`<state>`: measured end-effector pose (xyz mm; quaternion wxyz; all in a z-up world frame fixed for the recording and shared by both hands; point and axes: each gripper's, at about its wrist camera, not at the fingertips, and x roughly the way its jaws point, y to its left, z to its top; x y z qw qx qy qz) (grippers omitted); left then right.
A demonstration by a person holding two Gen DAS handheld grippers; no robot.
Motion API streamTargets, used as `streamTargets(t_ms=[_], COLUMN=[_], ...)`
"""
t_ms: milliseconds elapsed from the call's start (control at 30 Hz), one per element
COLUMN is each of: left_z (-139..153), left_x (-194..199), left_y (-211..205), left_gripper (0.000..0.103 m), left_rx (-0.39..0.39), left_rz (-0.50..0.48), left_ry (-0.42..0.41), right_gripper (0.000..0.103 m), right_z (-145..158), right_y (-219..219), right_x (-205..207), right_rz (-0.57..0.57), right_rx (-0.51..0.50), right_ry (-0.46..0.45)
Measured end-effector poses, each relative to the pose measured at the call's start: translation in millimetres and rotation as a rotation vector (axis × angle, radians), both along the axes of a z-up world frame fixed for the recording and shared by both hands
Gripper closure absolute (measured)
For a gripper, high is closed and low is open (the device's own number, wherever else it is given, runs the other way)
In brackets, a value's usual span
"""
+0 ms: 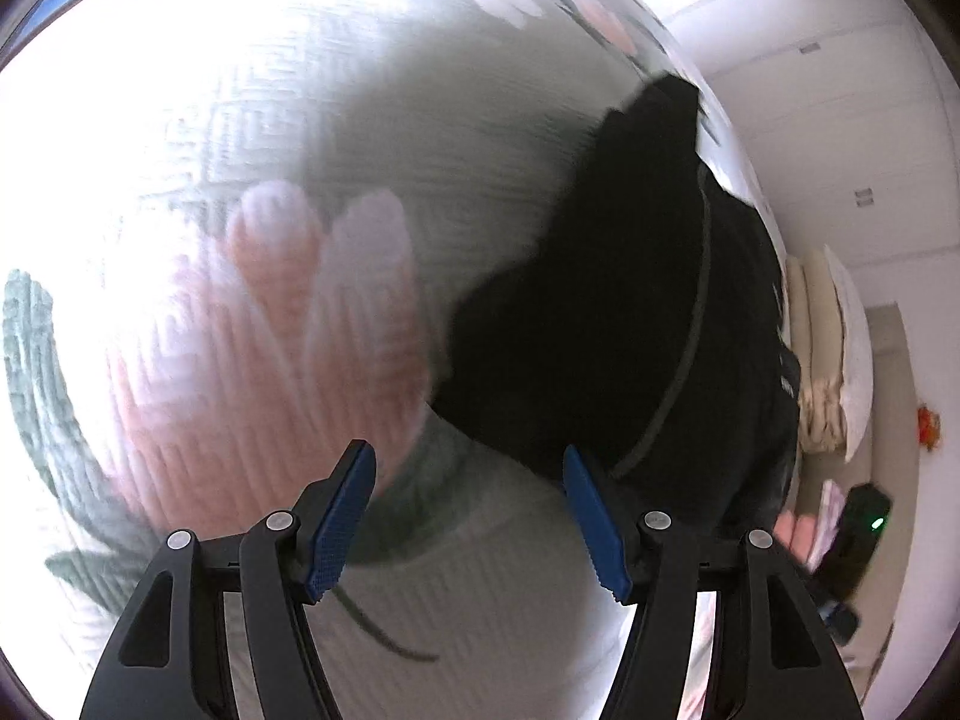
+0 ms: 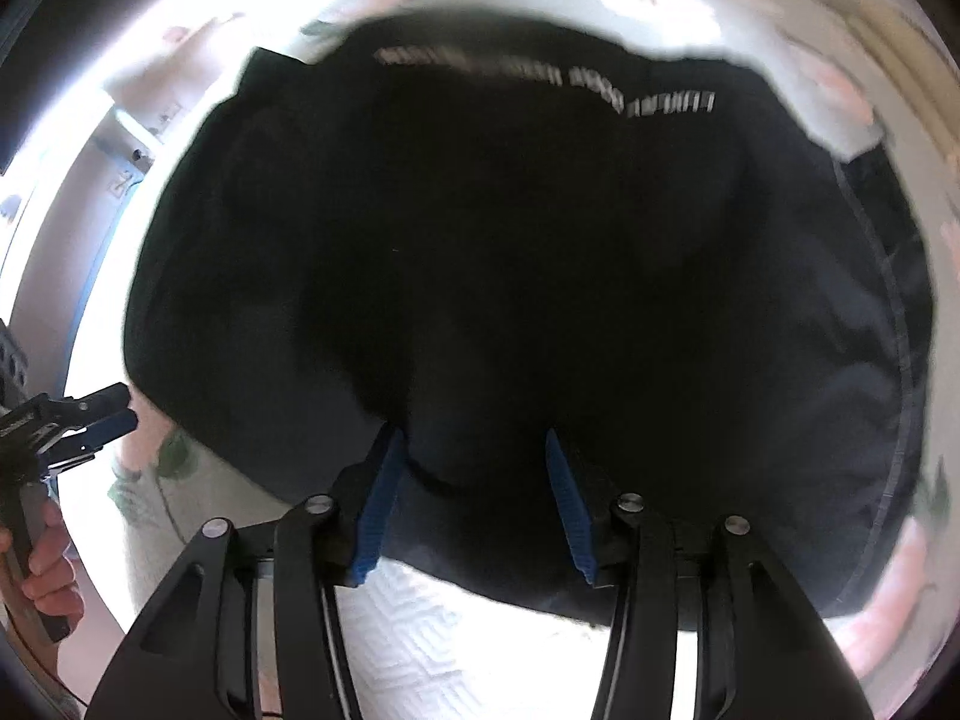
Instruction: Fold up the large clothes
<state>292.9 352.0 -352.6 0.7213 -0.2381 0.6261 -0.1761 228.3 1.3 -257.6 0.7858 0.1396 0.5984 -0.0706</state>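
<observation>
A white quilted bedspread [image 1: 288, 138] with large pink flowers and green leaves spreads ahead of and beneath the left gripper, its stitched texture blurred. To the right of that gripper, past the bed's edge, stands a stack of cream and white pillows [image 1: 831, 354], with a small orange ornament [image 1: 927, 420] on the wall beyond them. Nearer, low on the right, sits a black device [image 1: 864, 534] with a green light, beside what may be folded pink cloth [image 1: 804, 534]. White cupboard doors [image 1: 810, 78] fill the upper right.
</observation>
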Motion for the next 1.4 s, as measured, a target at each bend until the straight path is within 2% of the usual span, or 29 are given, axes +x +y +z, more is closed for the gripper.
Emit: streamTargets(t_ms=[67, 167, 233, 300, 367, 433, 500, 633, 700, 800, 933, 1167, 1400], left_z=[5.9, 31.0, 50.9, 66.1, 76.2, 80.5, 76.4, 48.0, 30.4, 7.9, -13.9, -36.4, -48.1], left_x=[8.3, 19.9, 33.1, 48.7, 62.3, 82.5, 97.1, 128.9, 138.0, 148.5, 162.9, 175.6, 181.1], left_y=[7.2, 13.6, 11.4, 3.0, -8.4, -22.5, -34.4, -69.2, -81.4, -92.1, -94.7, -97.9, -99.8], left_gripper=[0.036, 0.036, 0.036, 0.035, 0.033, 0.031, 0.028, 0.028, 0.028, 0.028, 0.022, 0.019, 0.016], left_rx=[-0.003, 0.027, 0.022, 0.038, 0.061, 0.028, 0.014, 0.03, 0.019, 0.013, -0.08, -0.221, -0.311], left_rz=[0.011, -0.015, -0.083, -0.17, -0.222, -0.272, -0.299, -0.382, -0.41, -0.436, -0.454, -0.462, -0.463], left_ry=[-0.013, -0.083, -0.129, -0.169, -0.2, -0.217, -0.221, -0.167, -0.125, -0.079, -0.008, 0.074, 0.104], right_gripper=[0.051, 0.05, 0.048, 0.046, 0.026, 0.012, 0.008, 0.008, 0.008, 0.007, 0.0, 0.0, 0.0], right_z=[-8.1, -0.1, 13.2, 33.3, 53.8, 71.2, 74.0, 51.0, 31.0, -2.7, -27.7, -56.6, -59.8], right_y=[-3.8, -11.2, -24.3, -43.1, -66.9, -98.9, -137.3, -193.4, -213.0, -235.4, -253.9, -271.6, -268.0], right_x=[0.5, -4.0, -14.7, -30.2, -47.7, -66.0, -83.2, -89.8, -87.4, -81.3, -82.9, -76.6, -62.6], right_rz=[-0.019, -0.048, -0.083, -0.127, -0.185, -0.254, -0.329, -0.396, -0.394, -0.386, -0.384, -0.35, -0.272], right_rx=[0.023, 0.072, 0.137, 0.145, 0.087, 0.026, -0.029, -0.046, 0.007, 0.139, 0.278, 0.497, 0.531], right_ry=[0.0, -0.012, -0.031, -0.071, -0.12, -0.169, -0.181, -0.139, -0.122, -0.109, -0.128, -0.132, -0.157])
